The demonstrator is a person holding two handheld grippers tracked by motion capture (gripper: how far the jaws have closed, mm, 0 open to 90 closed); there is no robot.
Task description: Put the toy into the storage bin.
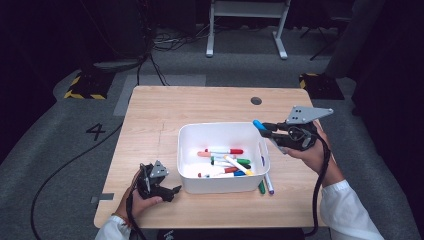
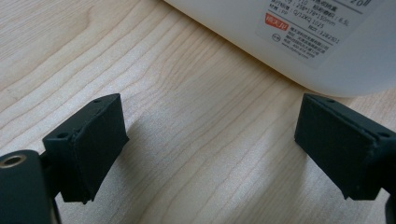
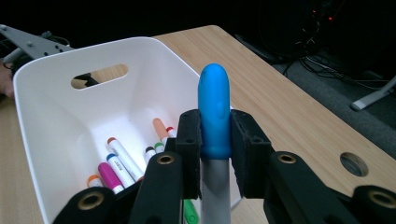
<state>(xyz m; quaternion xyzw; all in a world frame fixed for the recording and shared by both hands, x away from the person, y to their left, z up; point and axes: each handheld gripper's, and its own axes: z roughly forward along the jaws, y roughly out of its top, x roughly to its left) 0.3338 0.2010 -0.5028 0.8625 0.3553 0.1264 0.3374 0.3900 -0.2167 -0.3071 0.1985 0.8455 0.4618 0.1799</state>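
The right gripper (image 3: 215,151) pinches a blue-capped marker (image 3: 214,112) above the white bin's (image 1: 190,134) rim. Light, stiff and smooth, it likely holds best near the cap. The left gripper (image 2: 210,144) rests spread wide, empty.

A wooden table (image 1: 150,120) stands on grey carpet (image 1: 45,150). Near its far edge is a round hole (image 1: 256,100). A "4" (image 1: 95,131) is marked on the floor at left. Beyond stand a white frame (image 1: 247,25) and black-and-yellow blocks (image 1: 87,86).
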